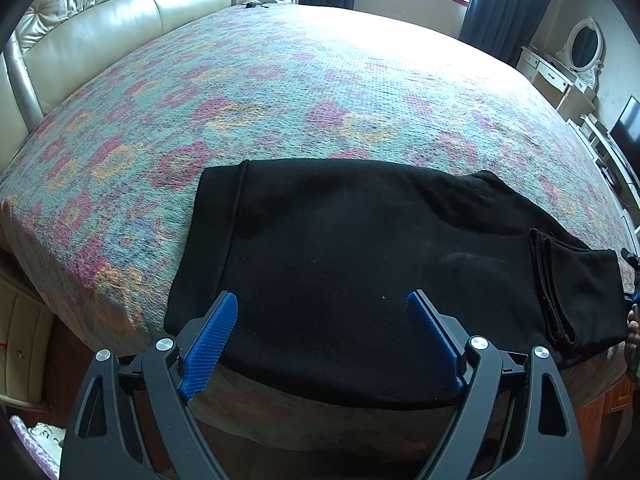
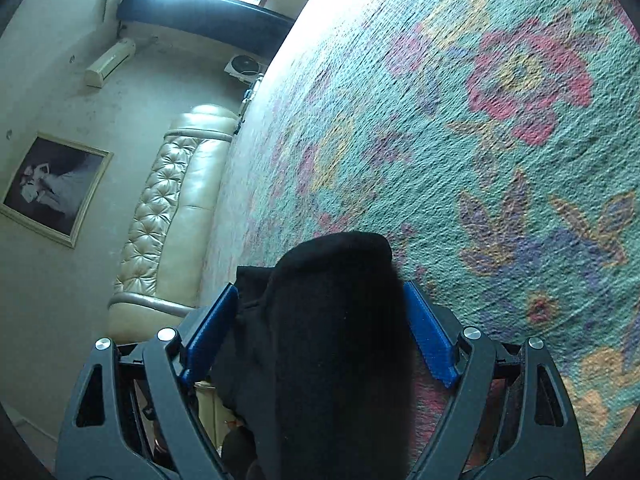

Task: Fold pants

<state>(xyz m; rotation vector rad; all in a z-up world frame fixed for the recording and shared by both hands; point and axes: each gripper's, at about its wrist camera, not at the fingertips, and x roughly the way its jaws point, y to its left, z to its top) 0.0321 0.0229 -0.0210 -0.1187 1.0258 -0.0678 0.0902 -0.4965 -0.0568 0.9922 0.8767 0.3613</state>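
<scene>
A: Left wrist view: the pants (image 1: 360,272) run off behind the left gripper (image 1: 322,312); near hem hidden. A dark shape at the right edge, cut off, can't be identified.

B: Right wrist view: the bedspread (image 2: 480,140) is blurred. Black cloth between the jaws drops below the frame; framed picture (image 2: 56,188) too small to read.

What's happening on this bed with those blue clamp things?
A person holding a two-finger gripper in each hand is folding black pants on a flowery bedspread. The left gripper hovers open above the cloth. The right gripper has a bunch of the pants between its open jaws.
</scene>
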